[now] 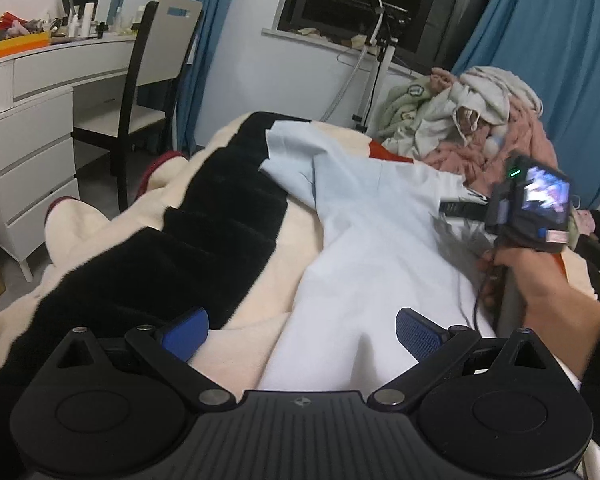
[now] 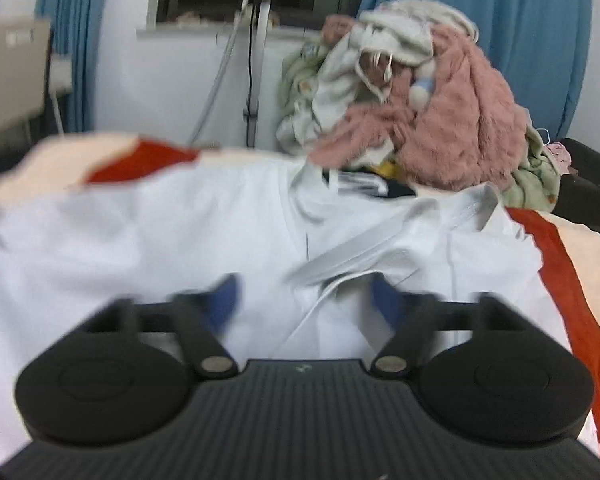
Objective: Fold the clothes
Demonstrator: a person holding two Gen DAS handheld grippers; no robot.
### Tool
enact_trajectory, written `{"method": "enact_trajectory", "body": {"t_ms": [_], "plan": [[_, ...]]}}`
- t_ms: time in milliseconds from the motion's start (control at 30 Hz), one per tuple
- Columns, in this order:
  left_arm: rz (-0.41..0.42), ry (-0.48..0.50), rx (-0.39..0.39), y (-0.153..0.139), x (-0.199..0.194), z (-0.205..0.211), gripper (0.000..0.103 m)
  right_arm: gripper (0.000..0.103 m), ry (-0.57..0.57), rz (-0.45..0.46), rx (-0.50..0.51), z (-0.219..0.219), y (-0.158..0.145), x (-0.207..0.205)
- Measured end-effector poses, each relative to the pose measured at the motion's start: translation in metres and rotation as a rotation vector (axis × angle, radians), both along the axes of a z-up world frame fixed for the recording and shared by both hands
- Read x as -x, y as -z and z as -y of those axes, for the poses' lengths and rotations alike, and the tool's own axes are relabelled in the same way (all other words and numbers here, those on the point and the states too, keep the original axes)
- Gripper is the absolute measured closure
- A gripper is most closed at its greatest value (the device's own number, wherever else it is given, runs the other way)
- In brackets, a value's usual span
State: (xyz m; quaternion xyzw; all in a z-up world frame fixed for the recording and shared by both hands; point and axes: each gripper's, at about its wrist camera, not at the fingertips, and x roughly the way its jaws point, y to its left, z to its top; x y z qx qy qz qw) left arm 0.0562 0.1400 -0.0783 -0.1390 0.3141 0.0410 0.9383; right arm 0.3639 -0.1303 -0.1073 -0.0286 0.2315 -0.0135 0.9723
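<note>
White t-shirt spread out, both grippers free

The white t-shirt (image 1: 364, 240) lies on the plush blanket (image 1: 228, 216). Left gripper (image 1: 302, 330) and right gripper (image 2: 306, 300) gape wide, empty. I'd pinch a sleeve edge, fold it inward smoothly, avoiding the laundry pile (image 2: 420, 104) behind.

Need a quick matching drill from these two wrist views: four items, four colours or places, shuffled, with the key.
Column 1:
1. white shirt
2. curtain
3. pink fleece garment
4. chair

Column 2:
a. blue, hanging beside the window
b. on the clothes pile at the far end of the bed
c. at the white dresser, on the floor
d. spread on the blanket in front of both grippers

Pairs: 1-d, 2-a, 3-b, 4-c
</note>
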Motion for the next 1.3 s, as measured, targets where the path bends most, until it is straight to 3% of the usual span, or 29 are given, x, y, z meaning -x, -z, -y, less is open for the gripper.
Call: {"method": "enact_trajectory", "body": {"t_ms": [167, 333, 467, 633, 767, 900, 1300], "plan": [[0.029, 0.015, -0.042, -0.003, 0.008, 0.014, 0.002, 0.016, -0.064, 0.043, -0.15, 0.006, -0.042, 0.059], [0.08, 0.038, -0.096, -0.02, 0.029, 0.033, 0.002, 0.016, -0.113, 0.109, -0.192, 0.015, -0.091, 0.149], [0.117, 0.073, -0.119, -0.036, 0.052, 0.049, 0.002, 0.016, -0.134, 0.161, -0.165, 0.031, -0.117, 0.242], [0.162, 0.13, -0.132, -0.054, 0.081, 0.072, 0.002, 0.016, -0.111, 0.176, -0.155, 0.06, -0.129, 0.348], [0.173, 0.173, -0.1, -0.064, 0.103, 0.087, 0.002, 0.016, -0.089, 0.178, -0.175, 0.089, -0.118, 0.403], [0.189, 0.199, -0.124, -0.065, 0.126, 0.103, 0.002, 0.016, -0.023, 0.183, -0.209, 0.114, -0.103, 0.435], [0.135, 0.296, -0.234, -0.039, 0.141, 0.148, 0.003, 0.016, 0.026, 0.194, -0.271, 0.141, -0.102, 0.438]]}}
